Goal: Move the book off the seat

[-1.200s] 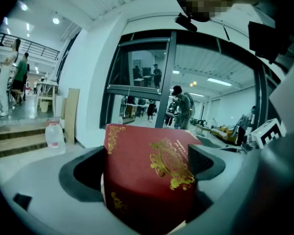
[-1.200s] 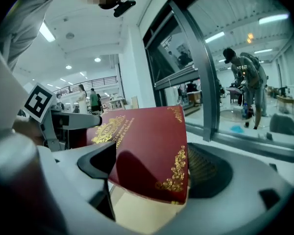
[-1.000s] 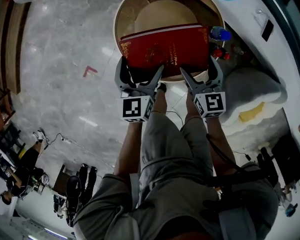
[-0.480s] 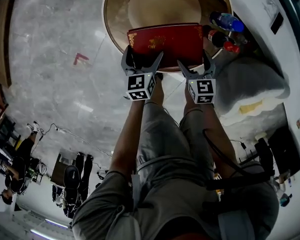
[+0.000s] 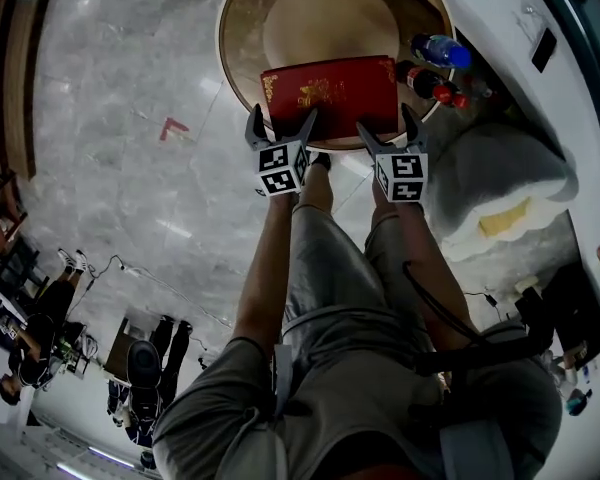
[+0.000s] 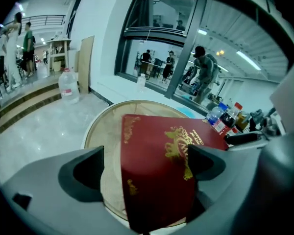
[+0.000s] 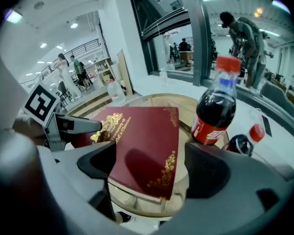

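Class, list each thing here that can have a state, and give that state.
book: closed, lying on the seat
left gripper: open, jaws either side of the book
right gripper: open, jaws either side of the book
cola bottle: upright, capped

your book (image 5: 330,96) lies on the seat (image 5: 240,30), near corners inside left gripper (image 5: 278,126) and right gripper (image 5: 387,130); bottles (image 5: 425,76) stand rightward.
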`<action>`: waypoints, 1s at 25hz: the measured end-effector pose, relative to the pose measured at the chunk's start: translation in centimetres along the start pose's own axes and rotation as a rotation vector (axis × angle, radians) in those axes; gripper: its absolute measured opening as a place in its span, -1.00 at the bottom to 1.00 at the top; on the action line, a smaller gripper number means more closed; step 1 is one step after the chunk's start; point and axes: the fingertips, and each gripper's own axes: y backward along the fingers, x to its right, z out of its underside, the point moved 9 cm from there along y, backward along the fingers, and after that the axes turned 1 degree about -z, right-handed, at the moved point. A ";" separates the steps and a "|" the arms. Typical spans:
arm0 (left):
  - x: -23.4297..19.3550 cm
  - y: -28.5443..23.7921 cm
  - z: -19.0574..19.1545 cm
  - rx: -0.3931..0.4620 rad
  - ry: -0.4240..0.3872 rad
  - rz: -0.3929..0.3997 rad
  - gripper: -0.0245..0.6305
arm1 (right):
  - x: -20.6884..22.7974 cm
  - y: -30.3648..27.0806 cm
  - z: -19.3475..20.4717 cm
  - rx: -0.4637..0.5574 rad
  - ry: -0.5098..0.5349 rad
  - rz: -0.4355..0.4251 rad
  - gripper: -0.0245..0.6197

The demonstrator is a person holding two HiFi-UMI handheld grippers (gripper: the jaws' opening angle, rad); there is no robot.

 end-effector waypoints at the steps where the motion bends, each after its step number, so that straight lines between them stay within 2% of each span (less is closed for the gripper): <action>1: -0.4 0.9 -0.4 0.003 0.005 -0.023 0.68 | 0.0 0.8 -0.7 -0.002 -0.006 0.005 0.43; 4: -0.8 5.3 -2.7 0.044 0.016 -0.064 0.68 | -0.9 4.8 -3.7 0.013 0.000 -0.044 0.43; 6: 0.1 8.1 -5.9 0.098 0.011 -0.059 0.68 | -1.4 8.1 -7.5 0.080 0.009 -0.082 0.43; 11: 2.4 13.6 -18.8 0.341 -0.046 -0.039 0.68 | -3.2 13.3 -22.0 0.374 0.105 -0.106 0.43; 15: 5.6 21.3 -28.8 0.543 -0.104 -0.012 0.68 | -5.6 19.7 -31.8 0.554 0.195 -0.138 0.43; 20: 9.5 32.6 -37.4 0.778 -0.163 0.007 0.68 | -8.3 28.5 -39.3 0.721 0.237 -0.171 0.43; 23: 11.4 37.4 -40.5 0.908 -0.185 0.007 0.68 | -9.2 32.6 -43.0 0.821 0.255 -0.197 0.43; 25: 12.3 39.3 -41.5 0.959 -0.209 0.006 0.68 | -9.7 34.8 -44.4 0.878 0.276 -0.200 0.43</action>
